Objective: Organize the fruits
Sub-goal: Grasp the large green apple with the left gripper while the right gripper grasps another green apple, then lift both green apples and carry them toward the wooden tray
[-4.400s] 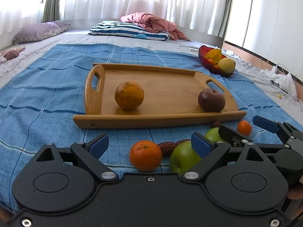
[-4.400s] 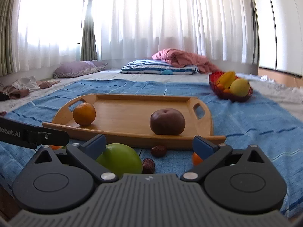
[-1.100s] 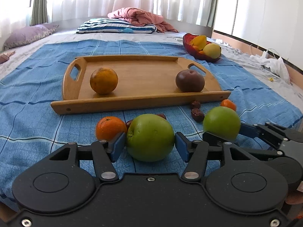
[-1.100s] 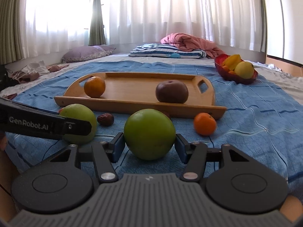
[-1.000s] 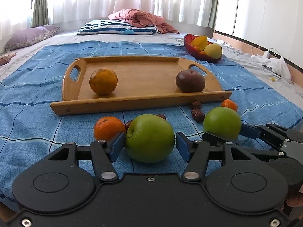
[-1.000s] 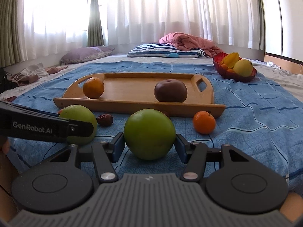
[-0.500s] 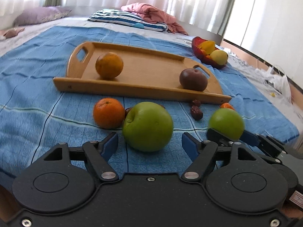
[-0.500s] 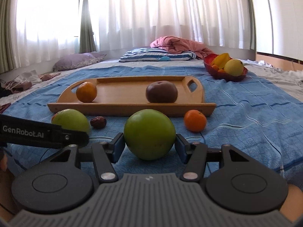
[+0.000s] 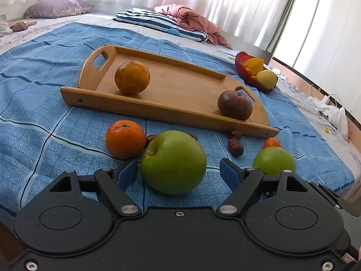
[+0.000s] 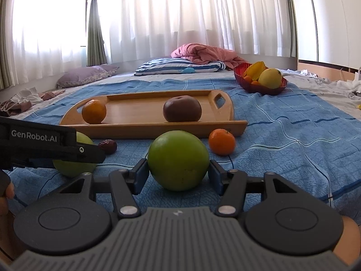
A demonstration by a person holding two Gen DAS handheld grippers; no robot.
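A wooden tray [image 9: 180, 90] lies on the blue blanket and holds an orange [image 9: 132, 80] and a dark purple fruit [image 9: 234, 105]. My left gripper [image 9: 178, 171] is open around a green apple [image 9: 173, 162] that rests on the blanket; both pads stand clear of it. My right gripper [image 10: 178, 174] is shut on a second green apple [image 10: 178, 160], which also shows in the left wrist view [image 9: 274, 160]. A mandarin [image 9: 125, 138] lies just left of the left apple. A small mandarin [image 10: 222, 141] lies right of the right apple.
Brown dates [image 9: 235, 146] lie on the blanket before the tray. A red bowl [image 10: 259, 85] with yellow fruit stands at the back right. A striped pillow [image 10: 178, 66] and a pink quilt lie behind. The left gripper's body [image 10: 45, 144] crosses the right view's left side.
My left gripper has opened and let go of its green apple, which now rests on the blanket. The left view has tilted and swung. The right gripper stays shut on its apple.
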